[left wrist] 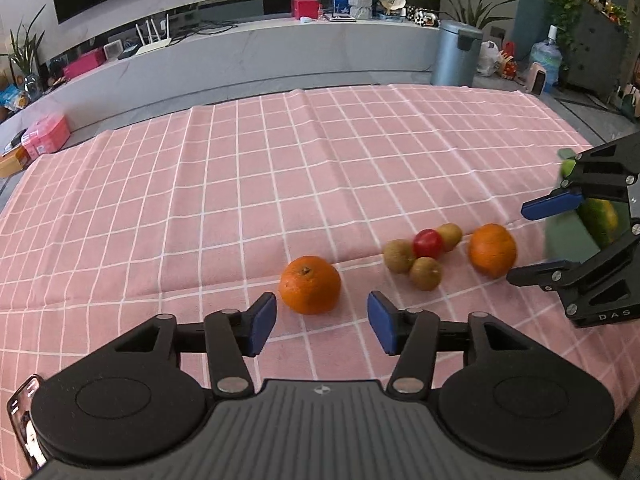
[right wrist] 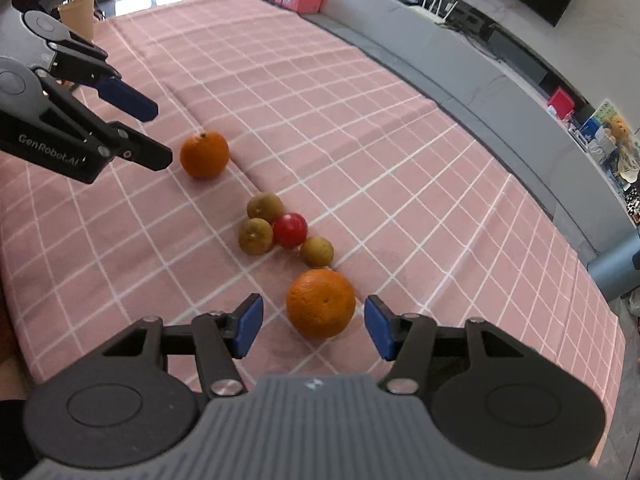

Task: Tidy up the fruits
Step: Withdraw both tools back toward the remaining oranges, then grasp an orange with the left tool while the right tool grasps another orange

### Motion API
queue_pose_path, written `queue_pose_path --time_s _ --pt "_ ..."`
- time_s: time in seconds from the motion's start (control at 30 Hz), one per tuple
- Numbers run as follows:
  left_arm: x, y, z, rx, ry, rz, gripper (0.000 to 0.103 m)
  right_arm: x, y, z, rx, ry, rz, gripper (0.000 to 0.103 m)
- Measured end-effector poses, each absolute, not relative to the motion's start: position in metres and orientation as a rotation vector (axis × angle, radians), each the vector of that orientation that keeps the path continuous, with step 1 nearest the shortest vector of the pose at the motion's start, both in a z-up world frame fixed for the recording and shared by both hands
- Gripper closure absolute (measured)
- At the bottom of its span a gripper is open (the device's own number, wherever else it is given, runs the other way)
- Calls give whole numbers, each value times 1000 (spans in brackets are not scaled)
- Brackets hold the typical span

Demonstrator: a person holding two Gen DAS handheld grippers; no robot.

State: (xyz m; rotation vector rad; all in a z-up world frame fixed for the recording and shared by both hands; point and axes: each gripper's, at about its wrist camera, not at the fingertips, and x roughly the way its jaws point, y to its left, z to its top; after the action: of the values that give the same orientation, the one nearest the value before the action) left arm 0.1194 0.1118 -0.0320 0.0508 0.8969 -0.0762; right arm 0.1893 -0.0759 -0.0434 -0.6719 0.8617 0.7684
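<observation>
On the pink checked tablecloth (left wrist: 280, 152), at your left, your left gripper (left wrist: 322, 322) tilts steeply down with its blue pads (left wrist: 262, 322) spread and nothing between them; the near orange (left wrist: 310, 285) sits just beyond the fingertips, closer to the left pad, untouched. From the right wrist view that same gripper (right wrist: 154, 132) reaches in from the left edge, its tips just beside the orange (right wrist: 204, 154) but apart from it. Left of this fruit the cloth lies bare out to its edge, so you have wide room there. Moving right, three brown kiwis (left wrist: 425, 273) crowd round a small red fruit (left wrist: 427, 243), touching one another in a tight cluster (right wrist: 280, 228) between the two oranges. Next comes the second orange (right wrist: 321, 304), lying just ahead of your right gripper (right wrist: 314, 326), which also points steeply downward; its jaws stand apart, the blue pads (right wrist: 378, 326) flanking the fruit's near side without pressing it, the right pad nearer. One kiwi (right wrist: 317, 251) sits just behind this orange, so room is tight there. In the left wrist view your right gripper (left wrist: 524, 240) enters at the right edge, with green produce (left wrist: 600, 220) blurred behind it near the cloth's right border.
</observation>
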Motion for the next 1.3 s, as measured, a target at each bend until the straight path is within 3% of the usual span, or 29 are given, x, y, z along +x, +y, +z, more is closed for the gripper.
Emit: queue_pose_path --time_s 0.53,0.67,0.87,1.3 --pt "149 119 -62 48 931 -63 38 213 -60 -78 -764 923 778 54" --pt "150 123 -65 8 935 -79 53 212 -59 -79 -744 932 780 59" --pt "147 123 -64 3 940 -72 54 209 -59 -78 -738 930 773 60" --pt "112 93 -4 -22 827 -113 55 168 -79 -27 -548 849 751 61"
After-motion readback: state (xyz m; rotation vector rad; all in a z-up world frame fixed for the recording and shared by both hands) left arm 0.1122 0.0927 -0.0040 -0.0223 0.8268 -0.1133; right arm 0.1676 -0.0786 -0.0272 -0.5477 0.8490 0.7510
